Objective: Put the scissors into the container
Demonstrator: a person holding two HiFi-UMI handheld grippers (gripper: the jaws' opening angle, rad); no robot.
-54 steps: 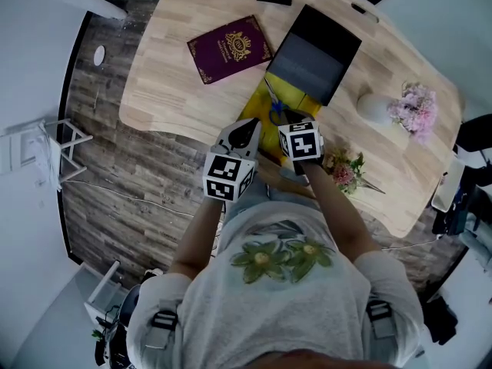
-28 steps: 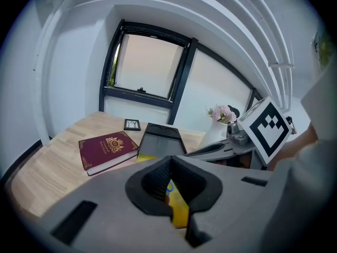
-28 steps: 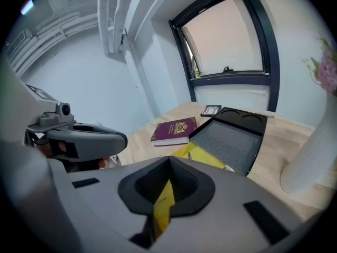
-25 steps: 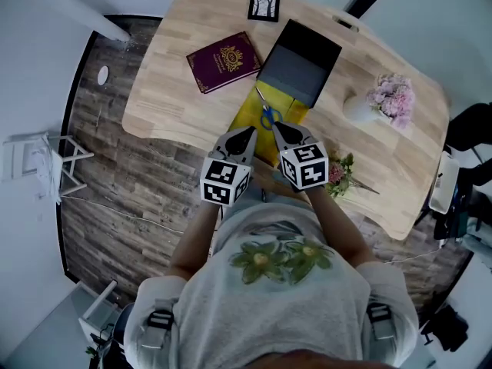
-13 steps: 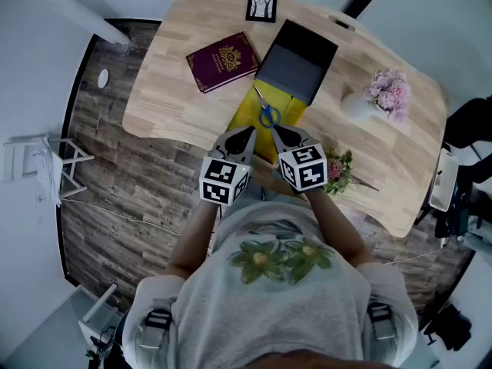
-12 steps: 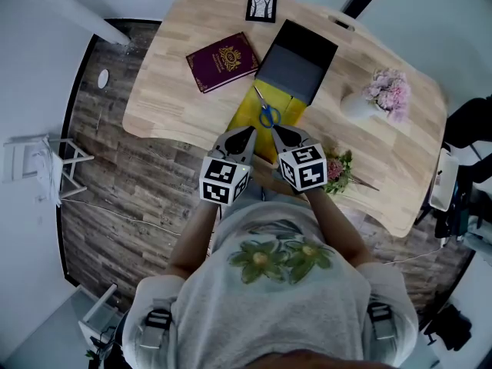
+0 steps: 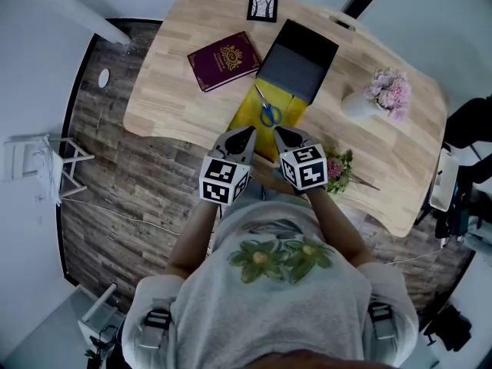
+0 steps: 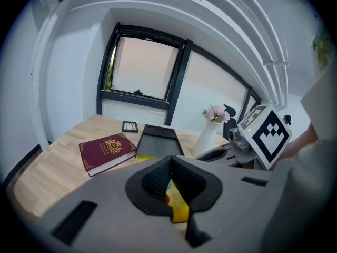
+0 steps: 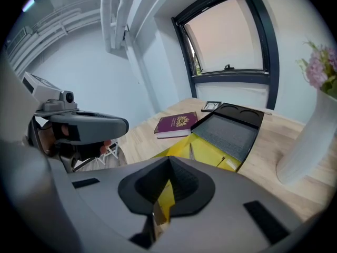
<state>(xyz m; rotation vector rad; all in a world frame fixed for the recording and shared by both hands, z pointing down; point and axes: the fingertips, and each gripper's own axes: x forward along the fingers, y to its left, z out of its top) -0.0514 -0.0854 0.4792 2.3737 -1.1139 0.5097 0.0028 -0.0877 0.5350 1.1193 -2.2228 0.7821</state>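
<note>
Blue-handled scissors (image 7: 267, 111) lie on a yellow mat (image 7: 250, 121) in the head view, just in front of the dark, shallow container (image 7: 298, 61). My left gripper (image 7: 247, 132) and right gripper (image 7: 278, 132) hover side by side at the mat's near edge, a short way back from the scissors. Both are shut and hold nothing. In the left gripper view the container (image 8: 158, 140) lies ahead past my left gripper (image 8: 168, 163). In the right gripper view the container (image 9: 229, 133) and the yellow mat (image 9: 208, 153) lie ahead of my right gripper (image 9: 168, 165).
A maroon book (image 7: 224, 60) lies left of the container, with a small picture frame (image 7: 263, 6) at the far edge. A white vase of pink flowers (image 7: 360, 106) stands on the right. A loose flower bunch (image 7: 340, 169) lies by the right gripper. The wooden table (image 7: 165, 98) ends just under the grippers.
Both grippers have drawn back a little from the scissors toward the table's near edge. The scissors stay on the yellow mat. Over the last half second almost nothing moved.
</note>
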